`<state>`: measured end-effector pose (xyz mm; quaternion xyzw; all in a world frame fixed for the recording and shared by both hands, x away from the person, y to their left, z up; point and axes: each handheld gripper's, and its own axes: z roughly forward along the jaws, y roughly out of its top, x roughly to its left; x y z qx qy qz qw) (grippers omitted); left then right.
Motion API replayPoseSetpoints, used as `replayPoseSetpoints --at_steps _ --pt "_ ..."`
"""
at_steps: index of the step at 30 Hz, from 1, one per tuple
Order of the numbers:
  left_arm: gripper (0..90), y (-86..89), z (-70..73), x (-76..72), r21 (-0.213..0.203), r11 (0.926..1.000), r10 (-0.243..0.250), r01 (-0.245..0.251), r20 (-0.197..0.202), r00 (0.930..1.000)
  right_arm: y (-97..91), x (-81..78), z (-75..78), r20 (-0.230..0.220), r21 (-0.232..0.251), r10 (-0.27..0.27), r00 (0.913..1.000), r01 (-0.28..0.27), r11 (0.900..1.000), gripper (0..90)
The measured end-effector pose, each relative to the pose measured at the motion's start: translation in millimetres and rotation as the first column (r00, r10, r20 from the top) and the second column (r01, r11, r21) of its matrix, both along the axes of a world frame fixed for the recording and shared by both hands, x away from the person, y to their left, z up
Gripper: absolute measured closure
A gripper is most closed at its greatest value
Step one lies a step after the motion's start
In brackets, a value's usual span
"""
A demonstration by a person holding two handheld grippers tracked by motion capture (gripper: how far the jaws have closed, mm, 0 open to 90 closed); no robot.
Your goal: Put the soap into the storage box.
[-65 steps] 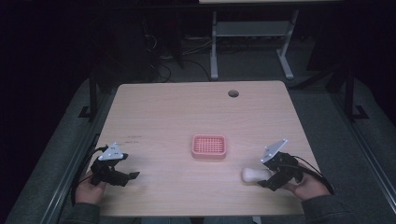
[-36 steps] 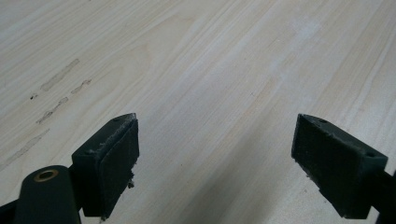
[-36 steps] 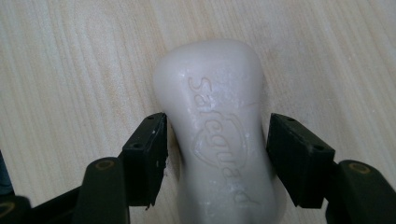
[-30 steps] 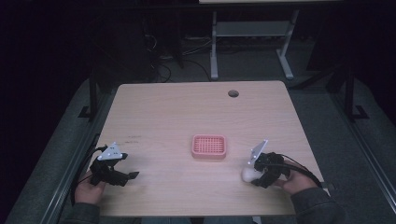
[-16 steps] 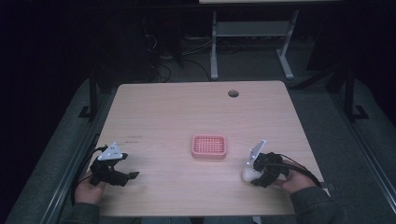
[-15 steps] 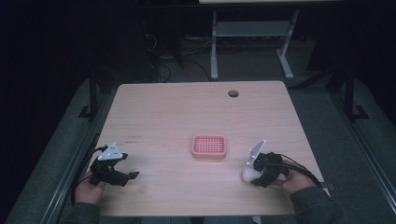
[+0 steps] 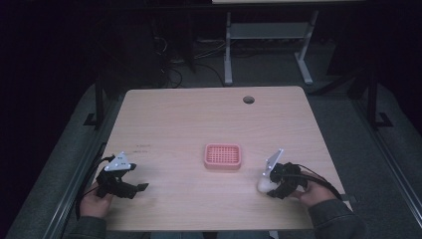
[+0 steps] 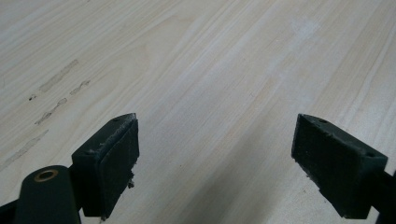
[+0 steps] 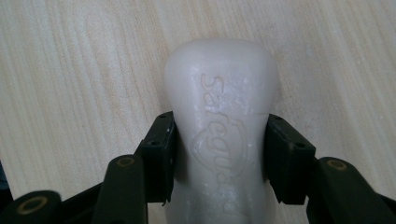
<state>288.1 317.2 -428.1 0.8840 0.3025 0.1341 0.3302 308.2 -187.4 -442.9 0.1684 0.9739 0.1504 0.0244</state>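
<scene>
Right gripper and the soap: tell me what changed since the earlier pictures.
The right gripper swung in from beside the white soap bar to over it, and its jaws have just been closing; the pads now press on the bar's sides. The left gripper stayed open at its spot; the pink soap dish kept its place.

Dim, dark surroundings; sharp, evenly lit close-ups

surface: light wooden table (image 7: 189,119), round hole near far edge | centre: pink soap dish (image 7: 223,156) | near right: white soap bar (image 7: 263,185) lying flat
</scene>
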Motion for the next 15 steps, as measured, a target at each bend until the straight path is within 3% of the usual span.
replayPoseSetpoints --at_steps 15 --pt "14.9 -0.1 0.1 -0.5 -0.004 1.0000 0.006 -0.006 -0.003 1.0000 -2.9 0.0 2.7 -0.002 0.037 0.002 1.0000 -0.002 0.9993 49.3"
